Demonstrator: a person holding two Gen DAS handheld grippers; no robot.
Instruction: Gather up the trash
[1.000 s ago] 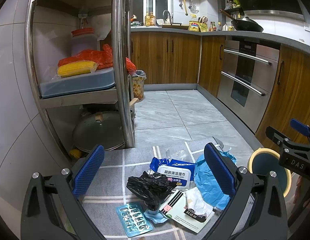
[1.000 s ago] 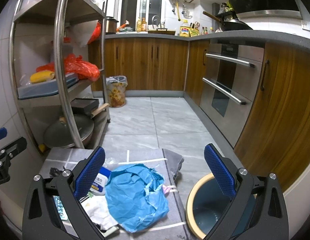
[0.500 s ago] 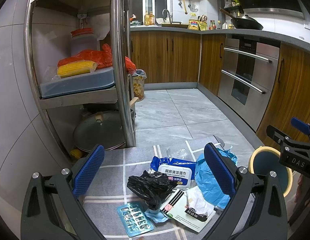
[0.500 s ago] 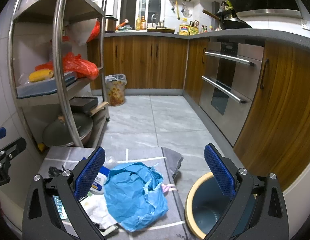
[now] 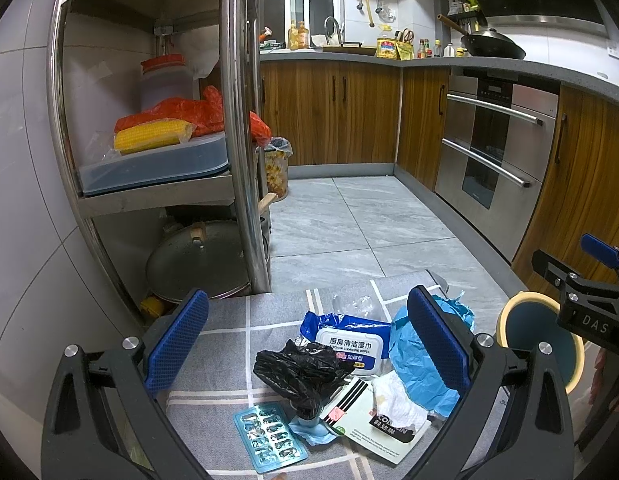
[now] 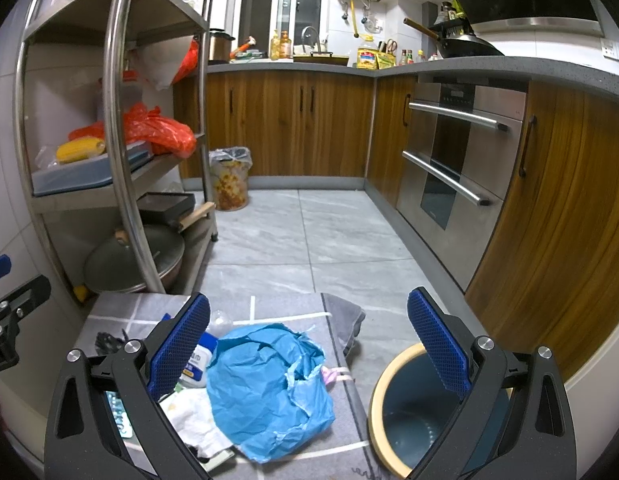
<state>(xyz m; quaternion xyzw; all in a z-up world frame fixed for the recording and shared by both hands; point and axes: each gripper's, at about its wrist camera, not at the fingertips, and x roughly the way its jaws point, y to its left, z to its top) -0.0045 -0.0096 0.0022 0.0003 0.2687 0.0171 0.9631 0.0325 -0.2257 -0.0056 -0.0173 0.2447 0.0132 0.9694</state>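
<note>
Trash lies on a grey checked mat (image 5: 229, 332): a black plastic bag (image 5: 301, 372), a blue wet-wipes pack (image 5: 347, 344), crumpled blue paper (image 5: 419, 364) (image 6: 269, 388), white tissue (image 5: 397, 404), a striped leaflet (image 5: 365, 424) and an empty pill blister (image 5: 269, 440). A round bin with a cream rim (image 6: 409, 412) (image 5: 543, 340) stands right of the mat. My left gripper (image 5: 307, 344) is open above the trash pile, empty. My right gripper (image 6: 307, 348) is open and empty, above the blue paper and the bin.
A steel shelf rack (image 5: 237, 140) stands at the left with corn, a red bag, a pan lid. Wooden cabinets and an oven (image 5: 493, 160) line the right. A small lined waste basket (image 6: 229, 178) stands by the far cabinets. Grey tile floor (image 5: 349, 224) lies ahead.
Both grippers stay open; the views shift only slightly. The right view has drifted a little, the rack post moving left.
</note>
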